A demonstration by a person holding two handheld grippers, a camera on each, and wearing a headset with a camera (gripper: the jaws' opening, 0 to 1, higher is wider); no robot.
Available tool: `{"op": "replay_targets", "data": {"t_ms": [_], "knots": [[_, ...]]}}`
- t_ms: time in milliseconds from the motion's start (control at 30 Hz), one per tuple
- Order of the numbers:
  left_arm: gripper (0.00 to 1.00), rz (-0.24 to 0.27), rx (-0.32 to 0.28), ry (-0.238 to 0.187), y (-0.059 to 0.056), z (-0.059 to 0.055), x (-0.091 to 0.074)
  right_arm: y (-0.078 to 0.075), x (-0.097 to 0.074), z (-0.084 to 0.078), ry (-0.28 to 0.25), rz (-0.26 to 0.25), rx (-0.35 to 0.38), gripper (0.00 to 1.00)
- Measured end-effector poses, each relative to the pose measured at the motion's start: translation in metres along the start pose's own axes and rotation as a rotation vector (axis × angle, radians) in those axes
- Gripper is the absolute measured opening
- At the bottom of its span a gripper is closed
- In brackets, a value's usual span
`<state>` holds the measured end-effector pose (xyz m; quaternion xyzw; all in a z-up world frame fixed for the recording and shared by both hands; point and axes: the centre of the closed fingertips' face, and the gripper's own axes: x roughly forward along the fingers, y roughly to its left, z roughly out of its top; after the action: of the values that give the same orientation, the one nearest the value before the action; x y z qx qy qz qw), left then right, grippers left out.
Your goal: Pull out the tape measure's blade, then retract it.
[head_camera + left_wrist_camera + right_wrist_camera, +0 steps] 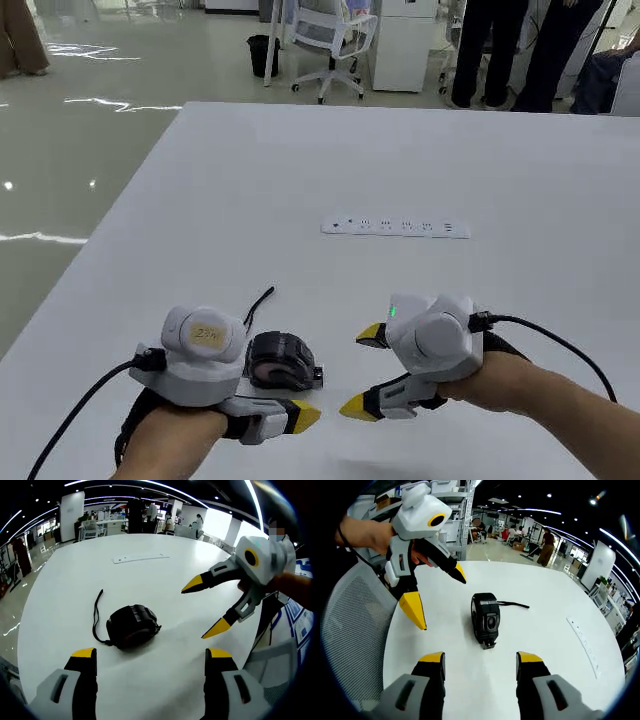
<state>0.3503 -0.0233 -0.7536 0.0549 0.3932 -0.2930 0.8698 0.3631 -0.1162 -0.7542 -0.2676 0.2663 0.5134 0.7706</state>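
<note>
A: Where's your left hand-held gripper?
B: Low at the near edge, jaws spread, pointing right. The tape measure lies on the tabletop just beside it, ungripped. Your right hand-held gripper faces it, jaws spread too.

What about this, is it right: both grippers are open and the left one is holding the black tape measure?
Not quite. The left gripper and right gripper are open, but the left one holds nothing: the tape measure lies on the table ahead of its jaws, untouched. The left gripper view shows it.
</note>
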Motion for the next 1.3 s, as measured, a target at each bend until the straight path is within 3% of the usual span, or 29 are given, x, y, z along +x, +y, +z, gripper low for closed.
{"op": "replay_targets", "data": {"t_ms": [500,967,1300], "knots": [[0.95,-0.063,0.114,-0.011,-0.008,-0.002,-0.021,0.007,-0.036,-0.007,-0.009,-0.086,0.105,0.70],[0.98,-0.064,0.140,-0.049,0.003,-0.006,-0.044,0.009,-0.069,-0.014,-0.041,-0.171,0.205,0.79],[0.99,-0.085,0.191,-0.058,0.002,-0.008,-0.058,0.011,-0.094,-0.017,-0.088,-0.225,0.275,0.83]]}}
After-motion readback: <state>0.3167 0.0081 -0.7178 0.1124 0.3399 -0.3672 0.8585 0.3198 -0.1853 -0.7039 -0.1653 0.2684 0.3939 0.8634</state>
